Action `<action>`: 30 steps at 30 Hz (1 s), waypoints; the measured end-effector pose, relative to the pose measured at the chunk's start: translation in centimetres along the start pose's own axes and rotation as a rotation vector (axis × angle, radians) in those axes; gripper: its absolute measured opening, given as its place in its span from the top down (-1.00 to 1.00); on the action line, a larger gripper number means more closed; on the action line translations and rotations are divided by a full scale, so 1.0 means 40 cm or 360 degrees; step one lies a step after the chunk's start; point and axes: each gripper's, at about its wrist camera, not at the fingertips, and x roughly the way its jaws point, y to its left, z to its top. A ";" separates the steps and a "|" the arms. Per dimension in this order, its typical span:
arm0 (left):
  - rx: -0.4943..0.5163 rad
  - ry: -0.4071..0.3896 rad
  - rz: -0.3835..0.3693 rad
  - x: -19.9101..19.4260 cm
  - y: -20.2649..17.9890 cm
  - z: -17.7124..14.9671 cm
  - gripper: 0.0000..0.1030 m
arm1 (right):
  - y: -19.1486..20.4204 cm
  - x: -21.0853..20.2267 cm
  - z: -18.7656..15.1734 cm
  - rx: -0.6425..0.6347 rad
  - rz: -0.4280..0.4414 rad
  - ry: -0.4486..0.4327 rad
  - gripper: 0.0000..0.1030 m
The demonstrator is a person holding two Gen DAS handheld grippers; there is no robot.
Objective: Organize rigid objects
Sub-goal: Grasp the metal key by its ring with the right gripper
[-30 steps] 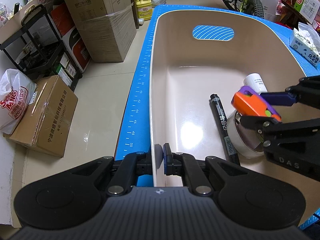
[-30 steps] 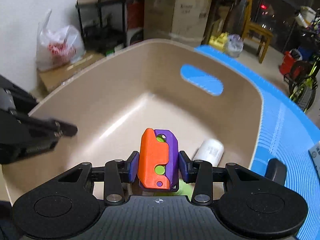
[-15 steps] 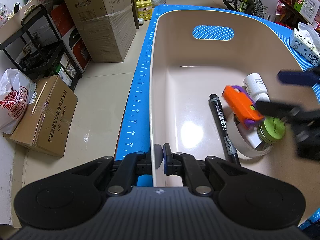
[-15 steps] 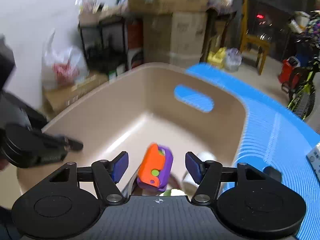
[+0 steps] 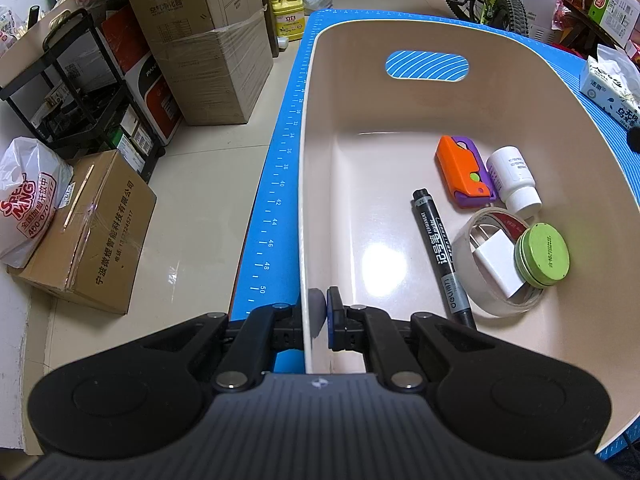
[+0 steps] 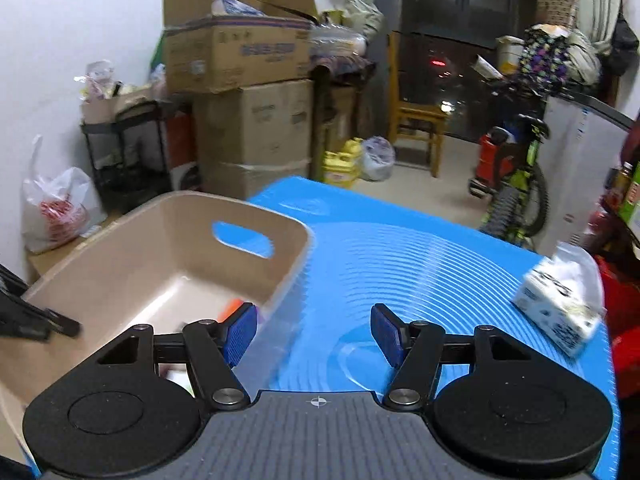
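Cluttered storeroom with stacked cardboard boxes (image 5: 208, 40), blue mat (image 6: 400, 248) on the table, beige bin (image 5: 520, 80) sitting on it. My left gripper (image 5: 322, 312) is clamped on the bin's near wall, one pad each side; my right gripper (image 6: 314, 330) has just been opening and now stands wide over the bin's edge and the mat with nothing between its pads. I see the orange-purple toy (image 5: 464, 172) flat on the bin floor, touching the white bottle (image 5: 514, 178), near the black marker (image 5: 440, 252), tape roll (image 5: 500, 264) and green tin (image 5: 542, 256).
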 end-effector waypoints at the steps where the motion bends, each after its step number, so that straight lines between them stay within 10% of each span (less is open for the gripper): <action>1: -0.0001 0.0000 -0.0001 0.000 0.000 0.000 0.83 | -0.009 0.007 -0.010 -0.0010 -0.0012 0.0017 -0.36; 17: 0.0001 0.0000 0.0001 -0.002 0.001 -0.001 0.83 | -0.012 0.165 -0.159 -0.0277 0.0026 0.0396 -0.12; 30: 0.0001 0.0000 0.0001 -0.002 0.001 0.000 0.83 | 0.001 0.186 -0.162 -0.0451 -0.0035 0.0366 0.02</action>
